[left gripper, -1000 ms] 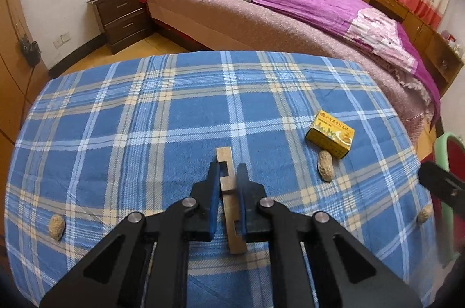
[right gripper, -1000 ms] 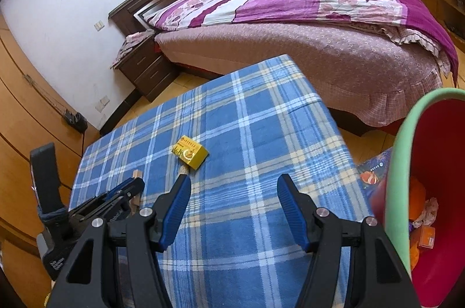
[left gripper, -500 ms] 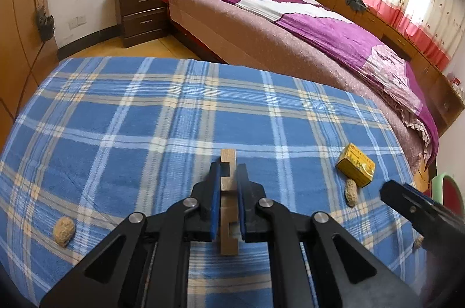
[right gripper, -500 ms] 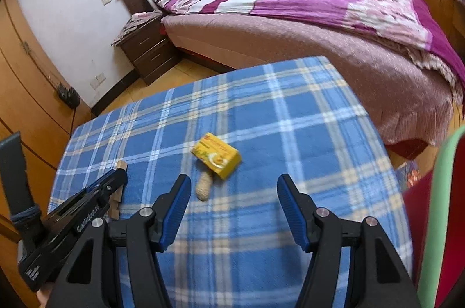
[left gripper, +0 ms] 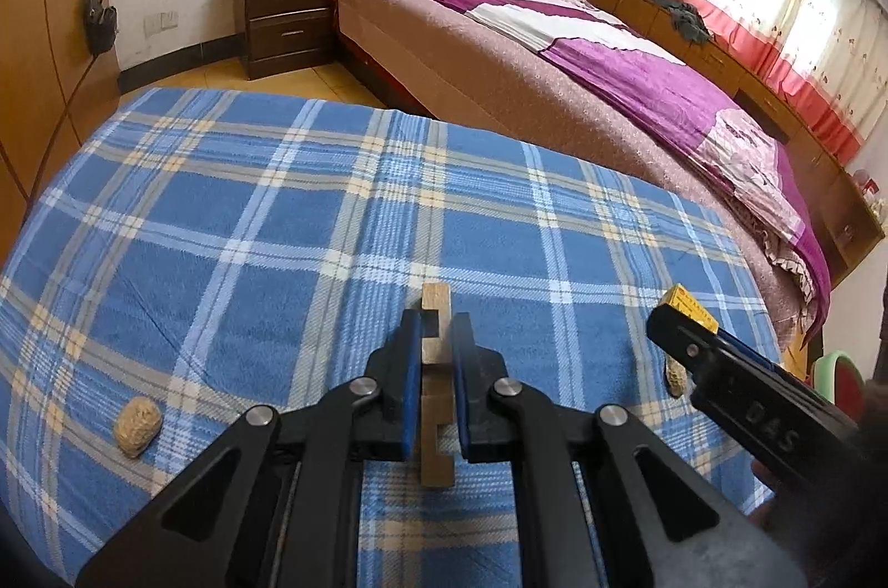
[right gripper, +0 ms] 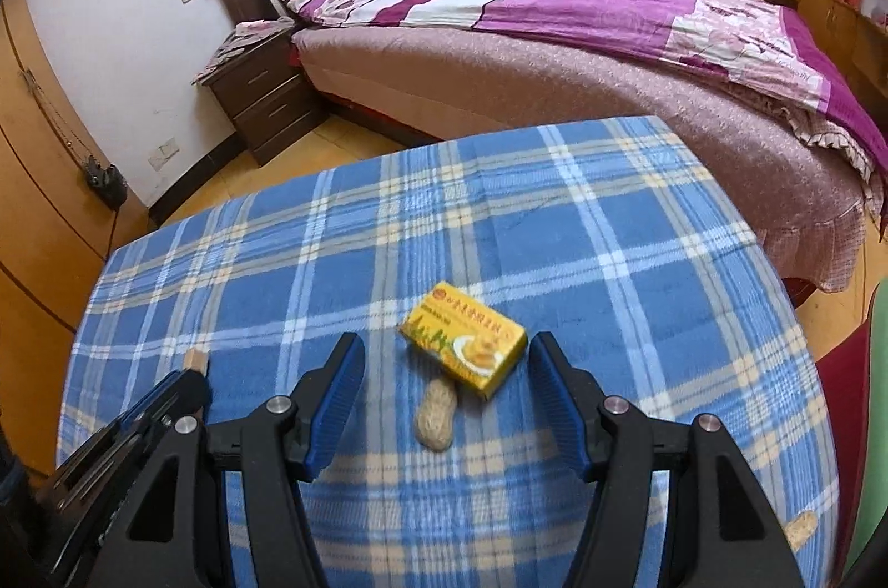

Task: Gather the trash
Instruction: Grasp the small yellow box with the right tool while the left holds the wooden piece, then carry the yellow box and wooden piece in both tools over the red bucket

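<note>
My left gripper (left gripper: 434, 338) is shut on a notched wooden block (left gripper: 435, 355) and holds it over the blue plaid tablecloth (left gripper: 277, 221). My right gripper (right gripper: 447, 366) is open above the cloth, with a peanut (right gripper: 437, 416) between its fingers and a yellow box (right gripper: 463, 343) just beyond it. The right gripper (left gripper: 721, 366) shows at the right of the left wrist view and hides most of the box (left gripper: 691, 305). The left gripper (right gripper: 166, 399) and the block's tip (right gripper: 197, 360) show at the left of the right wrist view.
Another peanut (left gripper: 137, 424) lies at the cloth's left side, and one (right gripper: 802, 529) near its right edge. A green-rimmed red bin (right gripper: 874, 421) stands off the table's right side. A bed (right gripper: 555, 49) and a nightstand (left gripper: 283, 16) stand behind the table.
My right gripper has swung left from the bin to over the yellow box and peanut. My left gripper has kept hold of the wooden block and turned slightly left.
</note>
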`<state>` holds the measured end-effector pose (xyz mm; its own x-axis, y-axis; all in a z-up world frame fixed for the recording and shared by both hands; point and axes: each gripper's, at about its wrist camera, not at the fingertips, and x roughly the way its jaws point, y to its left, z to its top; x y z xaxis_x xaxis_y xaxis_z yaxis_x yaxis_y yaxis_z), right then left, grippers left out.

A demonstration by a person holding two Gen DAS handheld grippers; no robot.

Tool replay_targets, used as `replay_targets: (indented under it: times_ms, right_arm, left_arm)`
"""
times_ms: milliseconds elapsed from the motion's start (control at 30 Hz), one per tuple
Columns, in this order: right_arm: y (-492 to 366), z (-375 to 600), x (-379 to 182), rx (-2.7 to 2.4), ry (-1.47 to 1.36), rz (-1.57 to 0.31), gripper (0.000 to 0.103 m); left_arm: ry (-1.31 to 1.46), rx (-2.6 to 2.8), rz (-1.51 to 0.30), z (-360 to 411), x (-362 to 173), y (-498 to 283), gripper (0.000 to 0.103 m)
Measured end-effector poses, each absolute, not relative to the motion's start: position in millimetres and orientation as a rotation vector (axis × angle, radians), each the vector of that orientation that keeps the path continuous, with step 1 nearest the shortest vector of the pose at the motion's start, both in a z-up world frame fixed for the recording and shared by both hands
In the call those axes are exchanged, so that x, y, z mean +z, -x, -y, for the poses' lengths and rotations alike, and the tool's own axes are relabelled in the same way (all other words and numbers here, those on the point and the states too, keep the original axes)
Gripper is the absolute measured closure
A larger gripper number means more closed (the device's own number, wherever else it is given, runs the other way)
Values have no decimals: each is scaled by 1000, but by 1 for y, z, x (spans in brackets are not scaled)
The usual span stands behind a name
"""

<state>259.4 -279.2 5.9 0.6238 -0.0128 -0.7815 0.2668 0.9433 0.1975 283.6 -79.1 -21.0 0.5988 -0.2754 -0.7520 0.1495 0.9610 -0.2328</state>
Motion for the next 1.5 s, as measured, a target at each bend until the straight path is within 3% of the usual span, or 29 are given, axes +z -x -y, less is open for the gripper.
replay_targets:
  times_ms: [100,233,800,1500]
  right_arm:
    - [-264,275,5,-180,-284,-878,38]
    - [-264,268,5,-197,-219,-877,52]
    - [-217,281,41,-161,-270,-828,52]
    - [-110,331,82,-234,-350,-736,52]
  left_arm:
    - [157,-248,-897,75,-21,-282,93]
    - [155,-248,-896,75,-21,-283,93]
    - [146,-258,-888,80,-16,-279,93]
    - [15,-397,-802,133,36,-230,93]
